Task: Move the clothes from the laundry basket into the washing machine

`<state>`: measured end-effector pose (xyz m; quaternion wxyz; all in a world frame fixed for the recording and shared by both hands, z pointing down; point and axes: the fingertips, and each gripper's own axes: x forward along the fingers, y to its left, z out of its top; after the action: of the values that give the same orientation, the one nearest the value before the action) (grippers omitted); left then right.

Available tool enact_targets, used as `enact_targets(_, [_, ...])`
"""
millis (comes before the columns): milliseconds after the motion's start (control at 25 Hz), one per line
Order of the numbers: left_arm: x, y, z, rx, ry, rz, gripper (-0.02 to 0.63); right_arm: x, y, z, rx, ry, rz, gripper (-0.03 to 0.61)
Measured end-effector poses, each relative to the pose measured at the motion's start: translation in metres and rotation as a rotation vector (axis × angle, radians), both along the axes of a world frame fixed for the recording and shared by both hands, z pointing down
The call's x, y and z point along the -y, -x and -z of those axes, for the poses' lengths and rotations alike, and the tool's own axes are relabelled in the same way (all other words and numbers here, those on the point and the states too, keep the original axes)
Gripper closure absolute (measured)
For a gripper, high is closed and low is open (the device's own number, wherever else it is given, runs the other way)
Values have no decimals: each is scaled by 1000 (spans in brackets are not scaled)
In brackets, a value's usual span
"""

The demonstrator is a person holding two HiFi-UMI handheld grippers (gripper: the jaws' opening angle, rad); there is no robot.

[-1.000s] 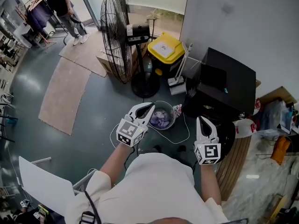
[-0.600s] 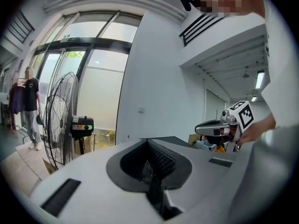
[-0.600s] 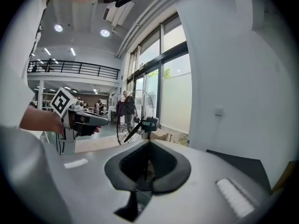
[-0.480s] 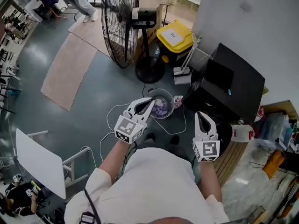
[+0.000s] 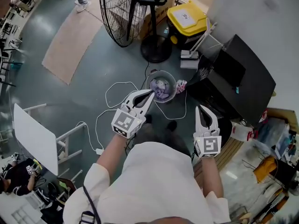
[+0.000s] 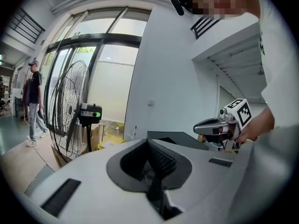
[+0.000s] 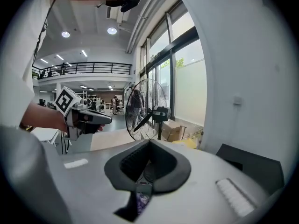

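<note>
Plainly, the clothes [image 5: 161, 86] lay heaped, purple and pale, in the round laundry basket [image 5: 148, 82] on the floor, none yet lifted. In the head view the left gripper [image 5: 151, 93] hovered by the basket's near rim, jaws together with nothing between them. The right gripper [image 5: 201, 108], likewise closed and empty, hung off to the side, near the black washing machine [image 5: 243, 83]. To pick well, the left jaws would need to part above the heap, sink in and clamp a thick fold, clear of the white cable [image 5: 114, 85] beside the basket.
</note>
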<state>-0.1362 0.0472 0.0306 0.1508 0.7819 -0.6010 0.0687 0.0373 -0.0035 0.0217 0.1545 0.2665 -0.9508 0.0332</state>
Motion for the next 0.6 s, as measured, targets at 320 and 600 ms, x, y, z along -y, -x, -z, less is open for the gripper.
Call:
enact_targets(320, [0, 4, -41, 10, 30, 45, 607, 8, 12, -47, -11, 69, 53, 568])
enact_targets(600, [-11, 14, -92, -15, 83, 98, 607, 9, 21, -99, -49, 121, 109, 568])
